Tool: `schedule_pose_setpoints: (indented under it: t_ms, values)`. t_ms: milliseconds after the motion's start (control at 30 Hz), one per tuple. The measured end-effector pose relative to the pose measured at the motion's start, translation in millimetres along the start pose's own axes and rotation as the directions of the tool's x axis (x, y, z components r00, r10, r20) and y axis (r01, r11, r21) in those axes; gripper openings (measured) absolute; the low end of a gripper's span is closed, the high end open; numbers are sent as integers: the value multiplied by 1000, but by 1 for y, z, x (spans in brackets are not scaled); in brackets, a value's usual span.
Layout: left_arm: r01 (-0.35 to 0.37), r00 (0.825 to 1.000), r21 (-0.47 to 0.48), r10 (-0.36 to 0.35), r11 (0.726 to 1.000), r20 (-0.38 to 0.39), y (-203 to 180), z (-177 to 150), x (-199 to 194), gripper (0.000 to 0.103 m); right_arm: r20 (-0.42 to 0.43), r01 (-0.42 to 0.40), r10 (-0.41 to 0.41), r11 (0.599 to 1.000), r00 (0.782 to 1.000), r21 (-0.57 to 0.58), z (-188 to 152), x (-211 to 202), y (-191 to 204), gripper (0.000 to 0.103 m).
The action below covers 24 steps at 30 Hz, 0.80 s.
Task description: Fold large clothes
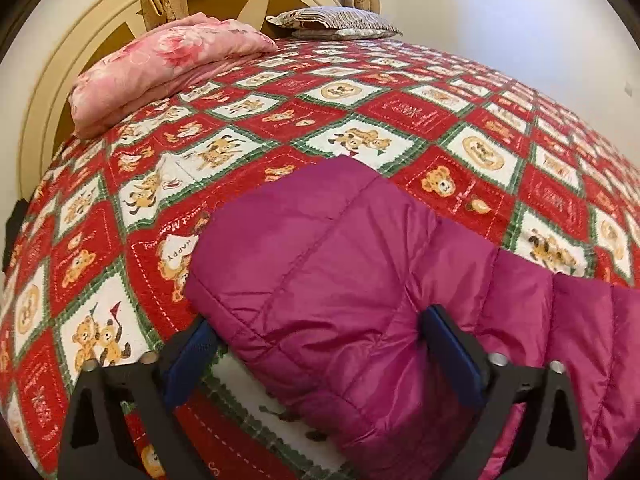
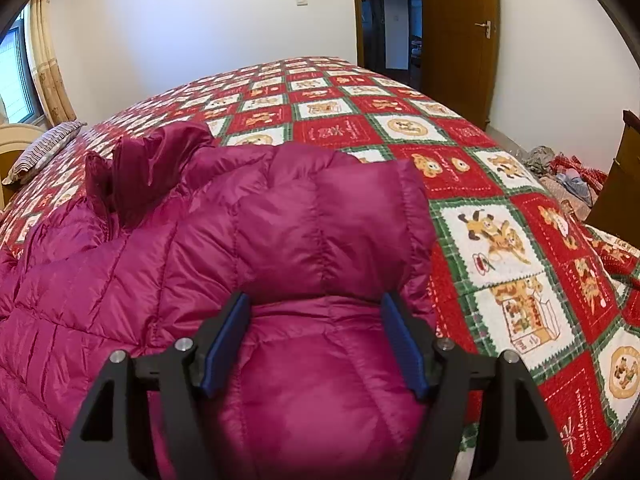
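A magenta quilted down jacket (image 1: 320,264) lies on the bed with the red, white and green bear-print bedspread (image 1: 360,112). In the left wrist view my left gripper (image 1: 316,336) is open, its blue-padded fingers standing either side of a puffy folded end of the jacket. In the right wrist view my right gripper (image 2: 316,336) is open too, its jaws wide around another bulging part of the jacket (image 2: 280,220). A loose sleeve or hood end (image 2: 152,160) sticks up at the far left of the jacket.
A folded pink floral quilt (image 1: 168,68) and a striped pillow (image 1: 336,22) lie by the headboard (image 1: 52,92). A pile of clothes (image 2: 568,176) sits on the floor beyond the bed's right edge, near a wooden door (image 2: 460,28).
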<state>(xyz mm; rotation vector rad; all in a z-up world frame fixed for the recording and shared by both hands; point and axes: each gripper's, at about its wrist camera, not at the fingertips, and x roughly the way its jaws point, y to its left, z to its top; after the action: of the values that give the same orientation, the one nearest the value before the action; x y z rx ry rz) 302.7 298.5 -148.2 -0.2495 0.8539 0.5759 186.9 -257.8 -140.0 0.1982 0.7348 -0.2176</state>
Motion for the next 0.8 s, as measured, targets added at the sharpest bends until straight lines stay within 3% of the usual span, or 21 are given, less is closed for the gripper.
schedule_pose_setpoints:
  t_ms: [100, 133, 167, 233, 333, 433, 567, 667, 800]
  values:
    - [33, 999, -19, -32, 999, 28, 3, 0, -6, 63, -2, -4, 4, 1000, 1000, -4, 1, 1, 1, 76]
    - [55, 998, -26, -54, 998, 38, 5, 0, -8, 48, -4, 1, -1, 1000, 1000, -11, 1, 1, 2, 76]
    - [92, 995, -27, -91, 995, 45, 6, -1, -10, 32, -5, 6, -6, 1000, 1000, -15, 1, 1, 3, 76]
    - [182, 983, -29, -181, 983, 44, 7, 0, -12, 12, -6, 9, -9, 1000, 1000, -18, 1, 2, 3, 77]
    - [219, 975, -27, -218, 975, 42, 6, 3, -21, 9, -5, 3, -3, 1000, 1000, -13, 1, 2, 2, 77]
    - [226, 970, 8, -226, 974, 91, -2, 8, -41, 9, -5, -1, 1, 1000, 1000, -9, 0, 2, 2, 77]
    - [273, 948, 53, -278, 961, 154, -18, 16, -80, 9, -4, -1, 1, 1000, 1000, -8, 0, 1, 3, 77]
    - [328, 910, 133, -351, 935, 221, -41, 18, -125, 8, -3, -7, 7, 1000, 1000, -3, 0, 2, 2, 77]
    - [429, 814, 299, -508, 852, 280, -86, 3, -199, 8, -1, -12, 12, 1000, 1000, 3, 0, 2, 1, 78]
